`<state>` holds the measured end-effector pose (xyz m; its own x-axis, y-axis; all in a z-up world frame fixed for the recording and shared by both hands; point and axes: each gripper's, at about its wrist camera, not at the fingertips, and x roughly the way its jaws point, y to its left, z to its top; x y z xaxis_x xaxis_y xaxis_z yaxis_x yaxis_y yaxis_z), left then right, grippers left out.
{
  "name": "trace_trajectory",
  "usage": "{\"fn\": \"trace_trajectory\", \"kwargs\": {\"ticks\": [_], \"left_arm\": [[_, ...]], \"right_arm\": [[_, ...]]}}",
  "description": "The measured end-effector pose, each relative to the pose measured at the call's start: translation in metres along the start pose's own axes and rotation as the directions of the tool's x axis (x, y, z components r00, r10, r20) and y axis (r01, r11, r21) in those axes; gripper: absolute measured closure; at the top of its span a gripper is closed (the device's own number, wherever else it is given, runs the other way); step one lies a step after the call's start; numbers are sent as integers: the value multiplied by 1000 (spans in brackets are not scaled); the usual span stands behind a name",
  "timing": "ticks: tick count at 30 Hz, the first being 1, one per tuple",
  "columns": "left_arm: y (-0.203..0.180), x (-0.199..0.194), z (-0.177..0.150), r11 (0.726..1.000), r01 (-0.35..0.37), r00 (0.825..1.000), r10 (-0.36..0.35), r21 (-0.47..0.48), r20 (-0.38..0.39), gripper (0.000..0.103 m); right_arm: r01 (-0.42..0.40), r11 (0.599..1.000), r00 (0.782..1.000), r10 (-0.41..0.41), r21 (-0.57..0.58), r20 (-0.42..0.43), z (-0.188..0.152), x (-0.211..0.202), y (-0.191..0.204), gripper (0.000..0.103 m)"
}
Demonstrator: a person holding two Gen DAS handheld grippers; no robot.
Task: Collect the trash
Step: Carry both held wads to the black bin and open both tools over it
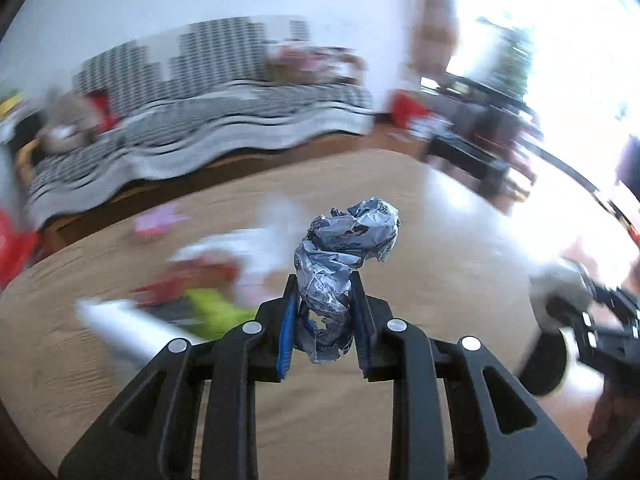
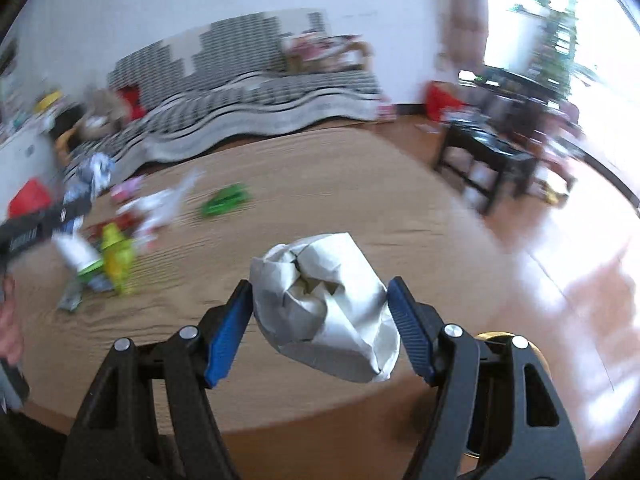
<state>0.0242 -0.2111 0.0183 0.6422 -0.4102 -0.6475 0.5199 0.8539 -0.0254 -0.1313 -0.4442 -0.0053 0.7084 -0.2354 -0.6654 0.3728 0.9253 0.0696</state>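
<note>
Both loaded: left hand-held gripper (image 1: pixel 325 294) pinches printed wrapper (image 1: pixel 347 242); right hand-held gripper (image 2: pixel 320 300) clamps paper ball (image 2: pixel 326 308); near table edge (image 2: pixel 320 420) clear.

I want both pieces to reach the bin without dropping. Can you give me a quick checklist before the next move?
1. Left claw clamped on the crumpled printed wrapper: ok.
2. Right claw clamped on the white paper ball: ok.
3. Both pieces lifted clear of the table: ok.
4. Bin in sight: not ok, none visible.
5. More trash left on the table: not ok, a green wrapper remains.
</note>
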Motion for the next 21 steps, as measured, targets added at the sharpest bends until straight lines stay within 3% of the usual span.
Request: {"fn": "trace_trajectory", "kwargs": {"ticks": [2,6,11,17,19,21], "left_arm": [[-50,13,-4,994,99,995,-97,46,-32,79],[-140,34,-23,963,226,972,-212,146,-101,79],[-241,63,-61,892,397,909,-349,216,-226,79],[-310,119,-102,833,500,837,-396,236,-378,79],[-323,132,-110,828,513,822,-397,228,-407,79],[-336,151,-120,822,532,797,-404,203,-449,79]], "right_arm": [[47,997,999,-47,58,-2,-3,-5,-40,35],[139,970,990,-133,200,-41,-20,-15,-128,35],[205,913,977,-168,352,-132,-56,-16,-212,35],[234,846,959,-122,479,-254,-107,-2,-284,34],[238,824,953,-96,515,-287,-121,6,-296,34],[235,817,947,-72,527,-312,-128,15,-302,34]]}}
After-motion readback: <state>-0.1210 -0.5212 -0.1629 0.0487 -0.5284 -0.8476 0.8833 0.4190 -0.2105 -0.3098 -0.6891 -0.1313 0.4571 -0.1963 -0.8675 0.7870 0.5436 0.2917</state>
